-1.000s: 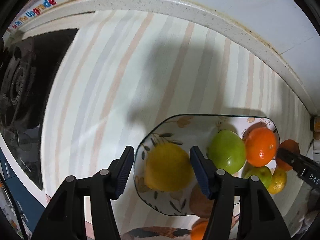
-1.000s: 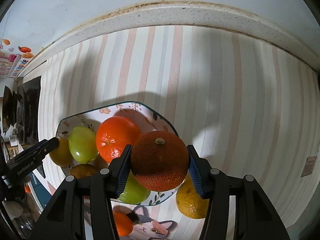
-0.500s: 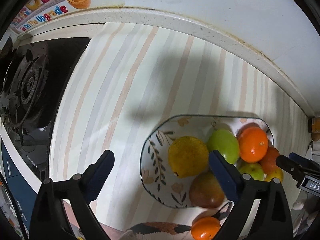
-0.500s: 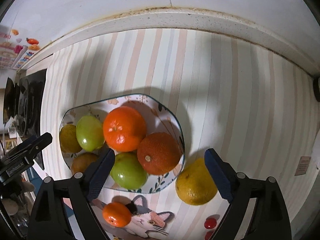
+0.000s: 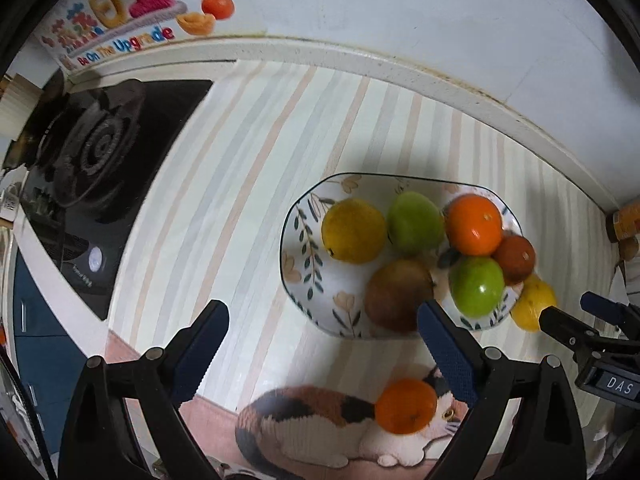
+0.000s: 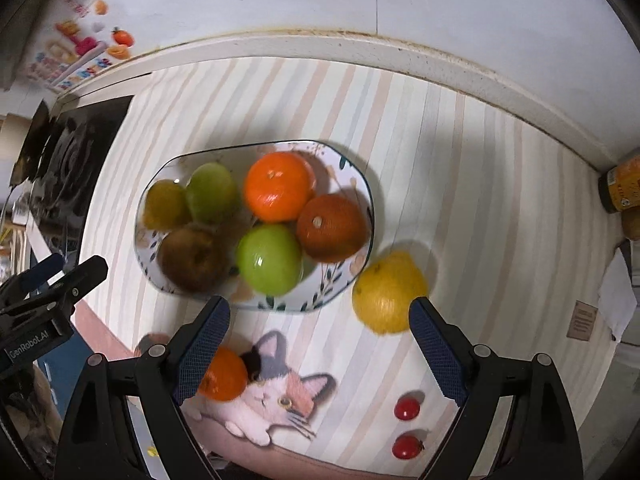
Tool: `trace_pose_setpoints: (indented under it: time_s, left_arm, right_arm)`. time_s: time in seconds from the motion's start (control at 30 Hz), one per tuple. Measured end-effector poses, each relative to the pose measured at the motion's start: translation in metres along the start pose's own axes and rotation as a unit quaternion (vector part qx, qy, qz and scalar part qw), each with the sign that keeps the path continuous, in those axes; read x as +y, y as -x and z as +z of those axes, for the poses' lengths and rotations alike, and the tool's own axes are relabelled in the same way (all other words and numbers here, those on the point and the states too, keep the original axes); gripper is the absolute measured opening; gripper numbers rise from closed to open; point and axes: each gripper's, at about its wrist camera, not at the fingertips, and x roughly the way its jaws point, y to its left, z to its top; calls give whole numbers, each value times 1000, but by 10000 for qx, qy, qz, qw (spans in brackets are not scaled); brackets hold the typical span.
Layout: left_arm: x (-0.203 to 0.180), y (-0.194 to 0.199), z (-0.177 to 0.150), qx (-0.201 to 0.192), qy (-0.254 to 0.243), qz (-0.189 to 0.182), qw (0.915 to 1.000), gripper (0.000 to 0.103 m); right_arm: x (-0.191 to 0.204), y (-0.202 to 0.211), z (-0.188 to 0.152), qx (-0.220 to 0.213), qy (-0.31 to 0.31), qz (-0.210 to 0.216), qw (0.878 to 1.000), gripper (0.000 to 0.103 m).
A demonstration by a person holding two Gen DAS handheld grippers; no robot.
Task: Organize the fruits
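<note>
Looking down, I see the plate (image 6: 362, 184) crowded with six fruits, so adding the loose lemon (image 6: 386, 292) beside it may topple one. Both my left gripper (image 5: 322, 346) and right gripper (image 6: 318, 340) stand wide, empty; the small orange (image 6: 222, 374) could roll.

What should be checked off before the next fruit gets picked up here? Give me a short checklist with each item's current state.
1. Left gripper empty, jaws apart after just opening: ok.
2. Right gripper empty, jaws apart after just opening: ok.
3. Fruit settled in the plate, six pieces inside the rim: ok.
4. All fruit on the plate: not ok. A yellow fruit lies beside the rim, a small orange on the cat picture, two small red fruits on the mat.
5. Room on the plate for more: cannot tell, it looks crowded.
6. Grippers apart from each other: ok.
</note>
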Motion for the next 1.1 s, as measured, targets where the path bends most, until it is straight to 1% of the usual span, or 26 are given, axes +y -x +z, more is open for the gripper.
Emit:
trace_pose_setpoints:
  time_s: [0.17, 0.3, 0.5, 0.6, 0.67, 0.9, 0.97, 1.1]
  left_arm:
    - [-4, 29, -30, -319, 18, 126, 9994, 97]
    - [-5, 51, -48, -468, 79, 53, 9989, 97]
    - [-10, 91, -71, -751, 121, -74, 9971, 97]
    - [-14, 107, -82, -831, 132, -80, 9964, 97]
    - [-16, 116, -88, -881, 103, -53, 9960, 97]
    - [-21, 143, -104, -1047, 96, -192, 9943, 97]
    - [-24, 147, -108, -1026, 92, -266, 9943, 97]
    - [-29, 152, -115, -1039, 66, -296, 9941, 97]
  right_arm:
    - [7, 29, -26, -262, 191, -11, 9995, 93]
    - [11, 55, -46, -479, 407, -54, 9980, 93]
    - [18, 96, -76, -733, 621, 76, 9953, 93]
    - [18, 111, -87, -817, 662, 165, 9943, 93]
    - [19, 122, -95, -929, 732, 106, 9929, 93]
    - [21, 152, -118, -1126, 835, 175, 9900, 93]
    - [22, 157, -122, -1145, 877, 200, 9893, 93]
    - [24, 161, -127, -1148, 934, 228, 9887, 93]
